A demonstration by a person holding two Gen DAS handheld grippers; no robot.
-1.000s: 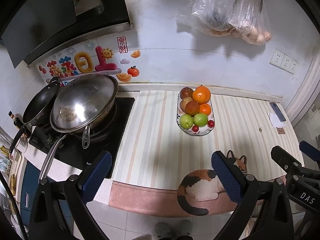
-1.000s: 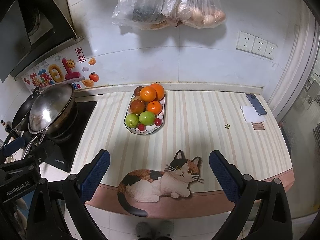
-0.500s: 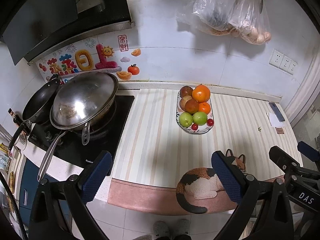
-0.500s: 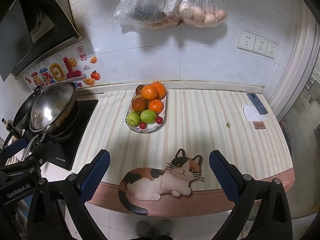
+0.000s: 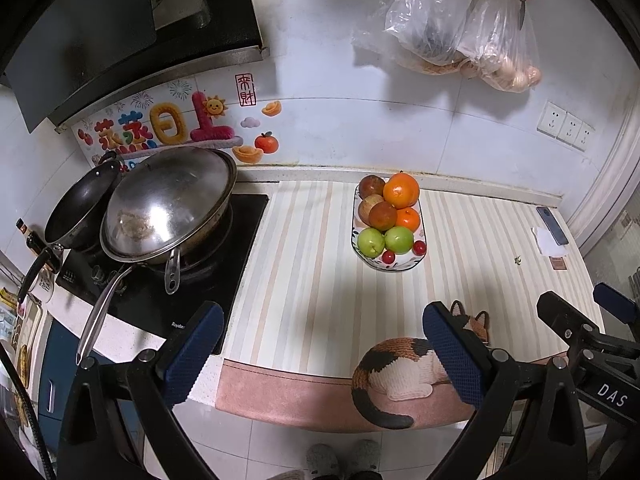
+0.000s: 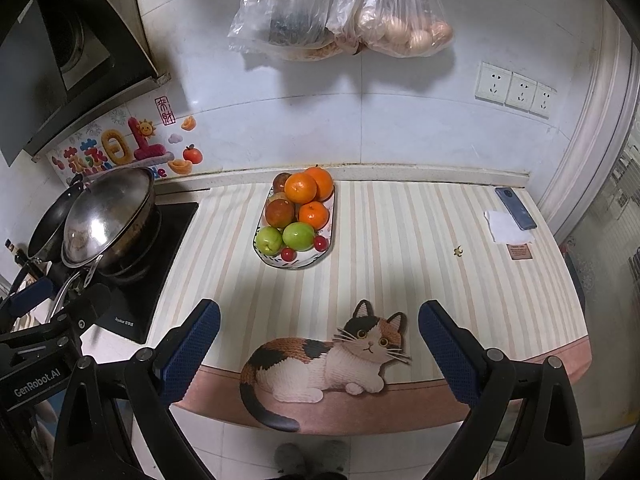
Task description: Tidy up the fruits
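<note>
oranges (image 6: pixel 301 188): 3 | green apples (image 6: pixel 298 235): 2 | red-brown fruits (image 6: pixel 280 213): 3 | cherries (image 6: pixel 288 254): 2 | bowl (image 6: pixel 297 264): 1

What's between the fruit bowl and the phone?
Only bare striped mat lies between the fruit bowl and the phone, clearest in the right wrist view.

home kitchen: black gas hob (image 5: pixel 160 292), steel lidded wok (image 5: pixel 168 204), black range hood (image 5: pixel 120 28), white tiled wall (image 6: pixel 400 128)

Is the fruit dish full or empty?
Full. The fruit dish holds oranges, green apples and small red fruits, piled above its rim.
</note>
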